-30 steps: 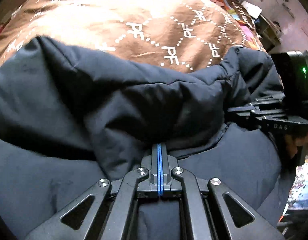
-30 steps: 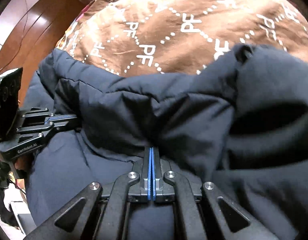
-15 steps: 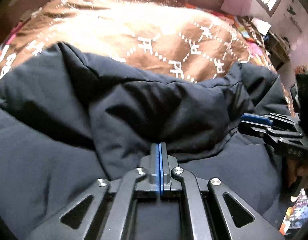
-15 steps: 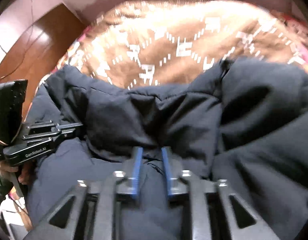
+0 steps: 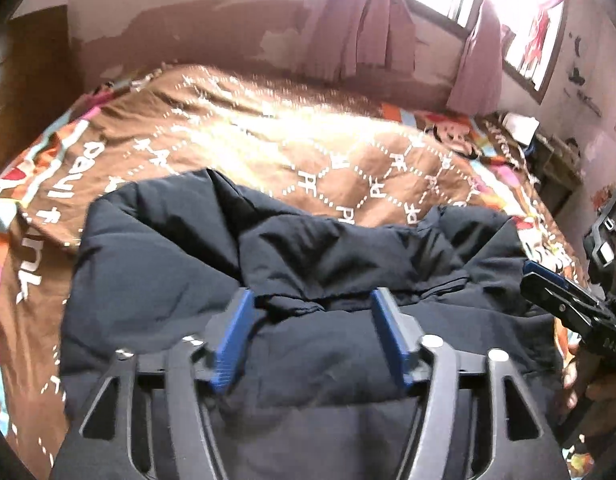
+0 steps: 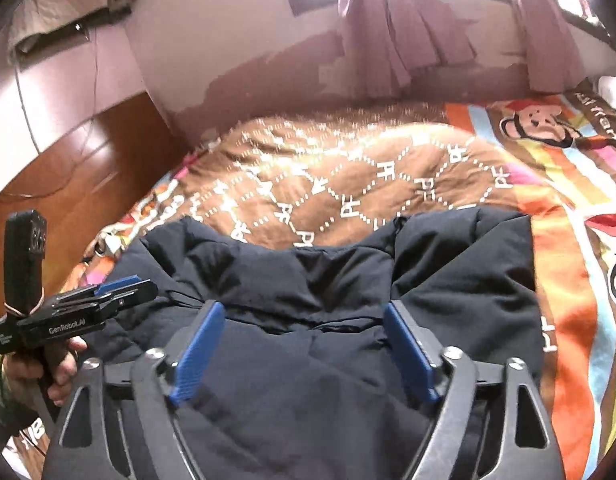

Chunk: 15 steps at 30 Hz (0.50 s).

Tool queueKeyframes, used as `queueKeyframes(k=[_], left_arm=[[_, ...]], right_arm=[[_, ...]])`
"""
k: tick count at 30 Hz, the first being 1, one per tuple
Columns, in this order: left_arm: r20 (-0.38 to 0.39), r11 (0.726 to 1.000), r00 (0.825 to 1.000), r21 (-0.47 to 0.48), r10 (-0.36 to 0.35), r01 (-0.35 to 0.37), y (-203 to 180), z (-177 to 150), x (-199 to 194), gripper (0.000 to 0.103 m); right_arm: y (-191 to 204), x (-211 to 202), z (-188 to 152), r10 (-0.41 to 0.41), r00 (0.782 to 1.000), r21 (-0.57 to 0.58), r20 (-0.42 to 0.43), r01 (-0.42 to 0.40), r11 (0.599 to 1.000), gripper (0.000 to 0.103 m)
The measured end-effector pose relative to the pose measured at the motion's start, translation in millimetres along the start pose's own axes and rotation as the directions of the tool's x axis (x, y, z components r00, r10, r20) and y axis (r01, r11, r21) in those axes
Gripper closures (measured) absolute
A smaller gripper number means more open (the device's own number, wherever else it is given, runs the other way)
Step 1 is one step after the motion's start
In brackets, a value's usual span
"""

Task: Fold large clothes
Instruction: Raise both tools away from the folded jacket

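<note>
You have let go with both: your left gripper (image 5: pixel 310 312) and right gripper (image 6: pixel 303 326) now gape wide over one dark jacket (image 5: pixel 308 264), lower centre, on one brown bedspread (image 5: pixel 308 140).

Jacket (image 5: pixel 308 264) on bedspread (image 5: pixel 308 148); curtains (image 6: pixel 400 36) behind; left gripper (image 5: pixel 310 304) and right gripper (image 6: pixel 303 316) spread above jacket.

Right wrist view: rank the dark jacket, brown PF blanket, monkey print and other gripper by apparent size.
1. dark jacket, though nearness inflates it
2. brown PF blanket
3. left gripper and monkey print look alike
</note>
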<state>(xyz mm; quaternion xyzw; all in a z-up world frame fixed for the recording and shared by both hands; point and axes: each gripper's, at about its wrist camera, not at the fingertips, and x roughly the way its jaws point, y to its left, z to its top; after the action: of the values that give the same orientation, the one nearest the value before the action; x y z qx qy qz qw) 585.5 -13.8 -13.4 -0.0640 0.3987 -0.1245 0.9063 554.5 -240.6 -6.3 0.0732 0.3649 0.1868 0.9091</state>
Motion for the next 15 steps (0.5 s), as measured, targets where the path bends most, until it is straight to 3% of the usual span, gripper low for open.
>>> queueKeyframes(k=[4, 15], left_arm=[[0.071, 1.000, 0.997, -0.009, -0.010, 0.011, -10, -7, -32, 0.029], [0.222, 0.998, 0.975, 0.048, 0.019, -0.030, -53, -29, -144, 0.014]], right_arm=[[10, -34, -1, -0.004, 0.998, -0.025, 0.068, 0.006, 1.000, 0.001], [57, -141, -13, 0.005, 0.983, -0.100, 0.185, 0.014, 0.995, 0.000]])
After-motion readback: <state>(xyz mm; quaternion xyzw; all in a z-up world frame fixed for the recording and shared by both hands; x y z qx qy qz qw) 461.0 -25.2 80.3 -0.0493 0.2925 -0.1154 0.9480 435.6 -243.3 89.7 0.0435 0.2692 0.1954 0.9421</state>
